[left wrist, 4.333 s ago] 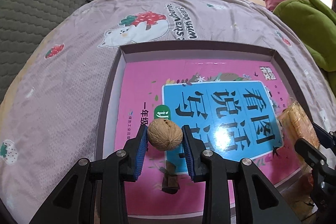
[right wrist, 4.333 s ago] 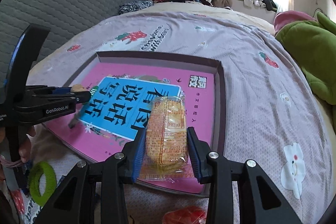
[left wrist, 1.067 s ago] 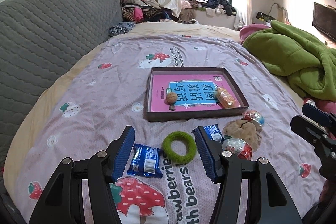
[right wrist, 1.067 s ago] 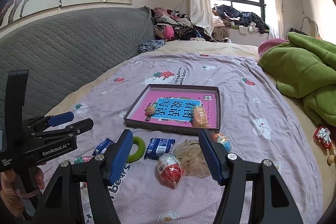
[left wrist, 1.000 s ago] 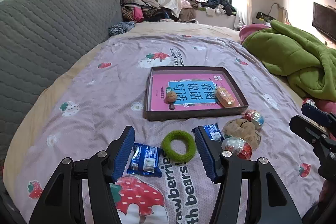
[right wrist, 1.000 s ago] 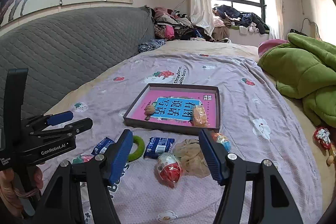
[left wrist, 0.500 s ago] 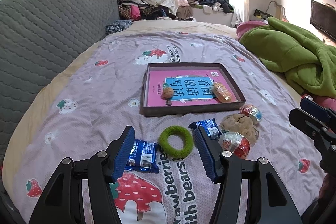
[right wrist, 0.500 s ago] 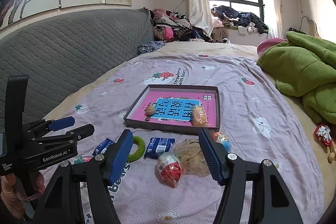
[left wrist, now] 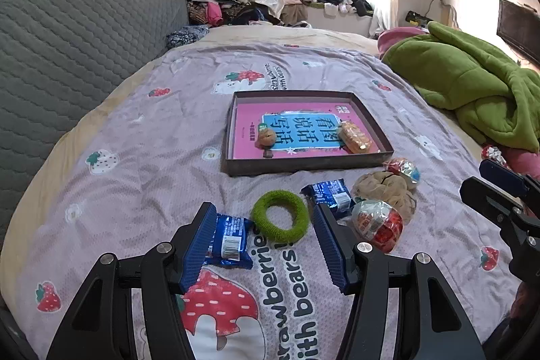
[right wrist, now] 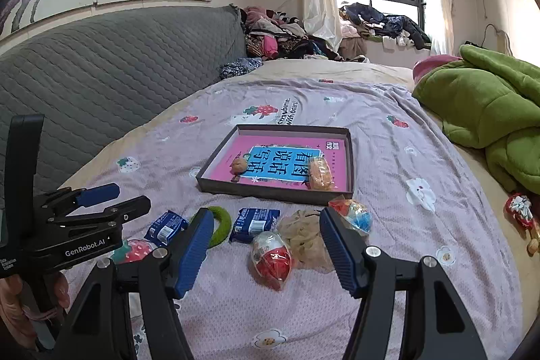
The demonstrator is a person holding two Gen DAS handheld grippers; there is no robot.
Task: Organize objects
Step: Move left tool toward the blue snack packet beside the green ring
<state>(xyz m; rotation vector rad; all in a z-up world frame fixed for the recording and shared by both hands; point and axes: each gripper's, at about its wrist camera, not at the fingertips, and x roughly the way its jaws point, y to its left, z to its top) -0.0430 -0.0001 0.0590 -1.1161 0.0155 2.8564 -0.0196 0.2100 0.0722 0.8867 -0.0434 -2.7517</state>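
Lilac bedsheet printed with strawberries and bears (left wrist: pixel 128 177), spread over a bed below a grey quilted headboard (left wrist: pixel 74 36).

Lowest on the left in the left wrist view: a blue foil snack packet (left wrist: pixel 226 240), lying just beside the left blue pad of the left gripper (left wrist: pixel 266 245). Jaws spread wide, gripping nothing, held above the sheet. Framed between those pads: a fuzzy green ring-shaped hair tie (left wrist: pixel 280 220), flat on the sheet. To its right, a second blue foil packet (left wrist: pixel 329 194), then a red-and-white foil-wrapped egg (left wrist: pixel 378 225) resting against a crumpled beige mesh scrunchie (left wrist: pixel 384 189); behind that, a smaller egg wrapped in red and blue foil (left wrist: pixel 405 167).

Further back, in the middle: a shallow dark-brown cardboard tray (left wrist: pixel 303 164) lined with a pink-and-blue printed book cover. Inside it, a brown walnut (left wrist: pixel 266 137) toward the left, and an orange pastry in clear wrap (left wrist: pixel 354 135) toward the right, well apart.

Right gripper (right wrist: pixel 266 248) likewise spread wide and empty, hanging over the red-and-white egg and the scrunchie in its own view. Far right: a rumpled green fleece blanket (left wrist: pixel 472 90).
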